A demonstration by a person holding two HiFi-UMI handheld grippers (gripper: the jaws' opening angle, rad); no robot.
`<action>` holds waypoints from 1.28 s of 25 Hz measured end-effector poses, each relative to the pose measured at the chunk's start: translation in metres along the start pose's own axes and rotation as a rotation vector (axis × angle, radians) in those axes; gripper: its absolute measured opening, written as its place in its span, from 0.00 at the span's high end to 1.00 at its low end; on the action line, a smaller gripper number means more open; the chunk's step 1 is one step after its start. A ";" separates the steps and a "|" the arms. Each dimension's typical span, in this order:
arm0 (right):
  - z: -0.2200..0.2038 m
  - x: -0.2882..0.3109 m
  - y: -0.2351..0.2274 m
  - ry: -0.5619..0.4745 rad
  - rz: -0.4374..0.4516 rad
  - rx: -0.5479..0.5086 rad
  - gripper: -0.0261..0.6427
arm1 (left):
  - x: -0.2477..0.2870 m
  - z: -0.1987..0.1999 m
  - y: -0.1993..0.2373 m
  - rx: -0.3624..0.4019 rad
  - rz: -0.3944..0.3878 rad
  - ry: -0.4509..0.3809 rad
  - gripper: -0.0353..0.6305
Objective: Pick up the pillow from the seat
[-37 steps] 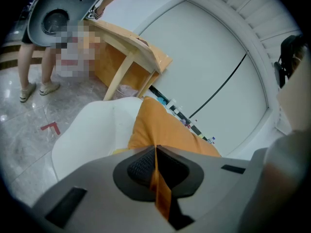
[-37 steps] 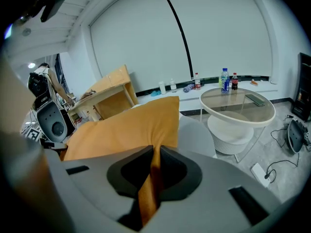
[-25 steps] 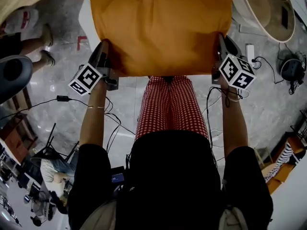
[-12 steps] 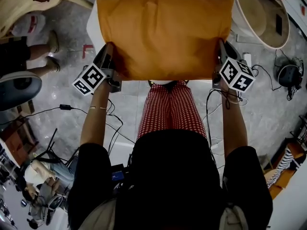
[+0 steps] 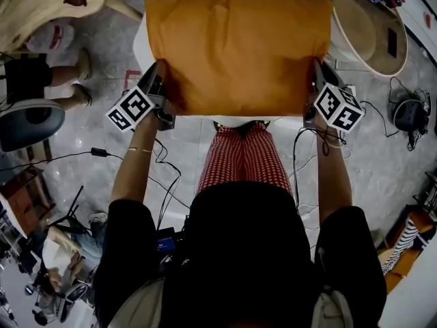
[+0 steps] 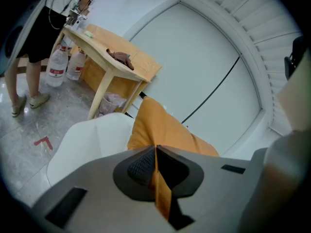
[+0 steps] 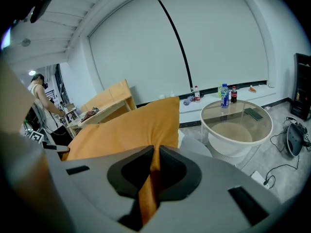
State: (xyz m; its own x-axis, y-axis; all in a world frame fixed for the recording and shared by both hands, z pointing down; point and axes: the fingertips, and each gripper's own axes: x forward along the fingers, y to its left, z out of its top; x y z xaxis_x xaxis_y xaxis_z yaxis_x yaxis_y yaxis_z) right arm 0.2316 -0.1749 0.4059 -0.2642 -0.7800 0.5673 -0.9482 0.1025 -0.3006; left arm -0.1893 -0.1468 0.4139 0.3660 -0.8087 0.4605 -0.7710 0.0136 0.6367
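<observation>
While both grippers are clamping its near corners, the orange pillow (image 5: 239,50) is hanging over the white seat (image 5: 139,43).
L gripper (image 5: 161,70) is pinching the corner over the seat's left edge, jaws squeezing tight on the fabric. R gripper (image 5: 318,68) is gripping the other near corner over the seat's right edge, fabric pressed btwn its pads. Pillow is stretching flat btwn them, covering most of the seat. Round glass table (image 5: 372,19) is standing just right of the seat, and a wooden table (image 6: 116,57) is standing beyond its left side.
</observation>
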 end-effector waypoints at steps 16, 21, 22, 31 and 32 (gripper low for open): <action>0.043 -0.028 0.026 -0.068 0.022 0.006 0.89 | -0.023 0.044 -0.027 0.038 -0.018 -0.022 0.92; 0.052 -0.034 0.051 -0.087 0.024 0.019 0.89 | -0.038 0.072 -0.025 0.067 -0.021 -0.027 0.92; 0.056 -0.036 0.052 -0.093 0.026 0.022 0.89 | -0.039 0.076 -0.028 0.072 -0.025 -0.031 0.92; 0.082 -0.042 0.054 -0.141 0.052 0.031 0.89 | -0.042 0.094 -0.050 0.092 -0.046 -0.044 0.92; 0.084 -0.043 0.054 -0.141 0.052 0.031 0.89 | -0.043 0.094 -0.051 0.092 -0.046 -0.039 0.92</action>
State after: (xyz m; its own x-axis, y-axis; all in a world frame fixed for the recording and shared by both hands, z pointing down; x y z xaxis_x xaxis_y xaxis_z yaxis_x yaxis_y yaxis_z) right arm 0.2064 -0.1875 0.3009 -0.2831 -0.8535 0.4375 -0.9274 0.1275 -0.3516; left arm -0.2145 -0.1682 0.3033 0.3834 -0.8294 0.4063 -0.7989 -0.0771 0.5965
